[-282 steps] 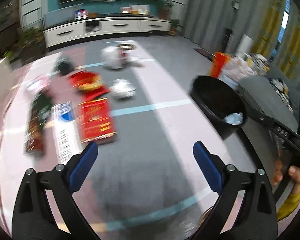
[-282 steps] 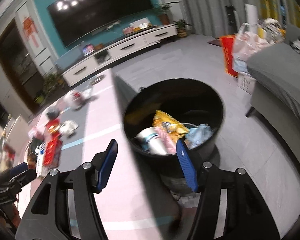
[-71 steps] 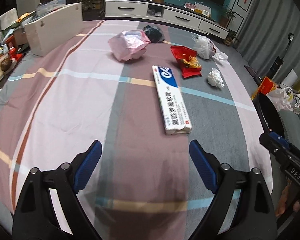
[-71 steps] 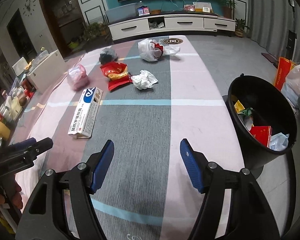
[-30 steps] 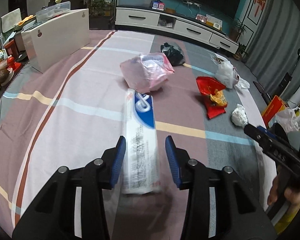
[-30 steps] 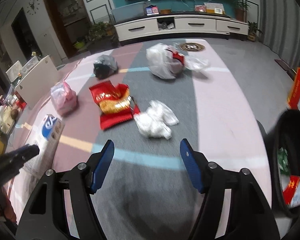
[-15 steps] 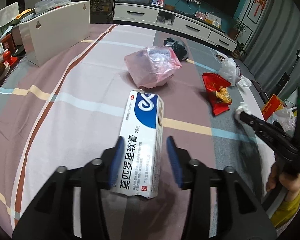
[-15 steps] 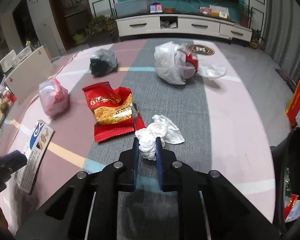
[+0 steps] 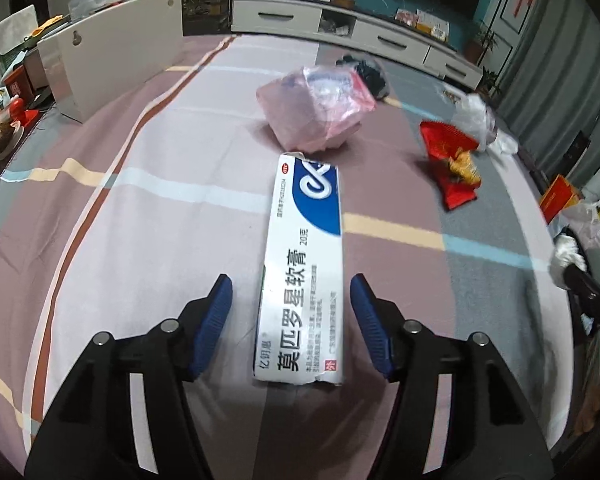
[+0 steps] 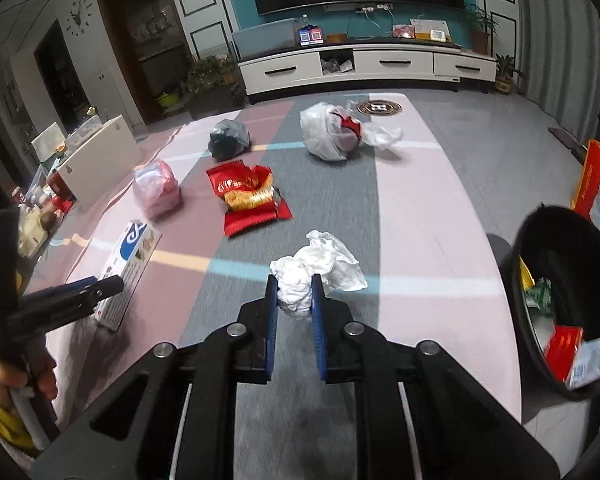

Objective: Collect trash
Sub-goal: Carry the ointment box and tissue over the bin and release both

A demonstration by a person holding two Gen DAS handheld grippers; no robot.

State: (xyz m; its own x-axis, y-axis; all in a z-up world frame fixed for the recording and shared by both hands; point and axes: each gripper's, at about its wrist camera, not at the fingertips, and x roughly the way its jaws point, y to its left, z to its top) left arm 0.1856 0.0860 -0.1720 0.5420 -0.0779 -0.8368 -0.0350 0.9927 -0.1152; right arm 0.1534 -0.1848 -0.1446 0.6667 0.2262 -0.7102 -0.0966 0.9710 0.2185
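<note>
A long white and blue ointment box lies on the striped mat. My left gripper straddles its near half; its jaws are opening, and both blue pads stand clear of the box sides. My right gripper is shut on a crumpled white paper wad, held just above the mat. The black trash bin, with wrappers inside, stands at the right edge of the right wrist view. In that view the left gripper shows beside the box.
Loose on the mat are a pink bag, a red snack packet, a black bag and a white plastic bag. A white panel stands at the mat's left edge. A white TV cabinet lines the far wall.
The left jaws have spread off the box, which now lies flat on the mat. The right jaws closed on the paper wad and drew it back, bringing the bin further into view.
</note>
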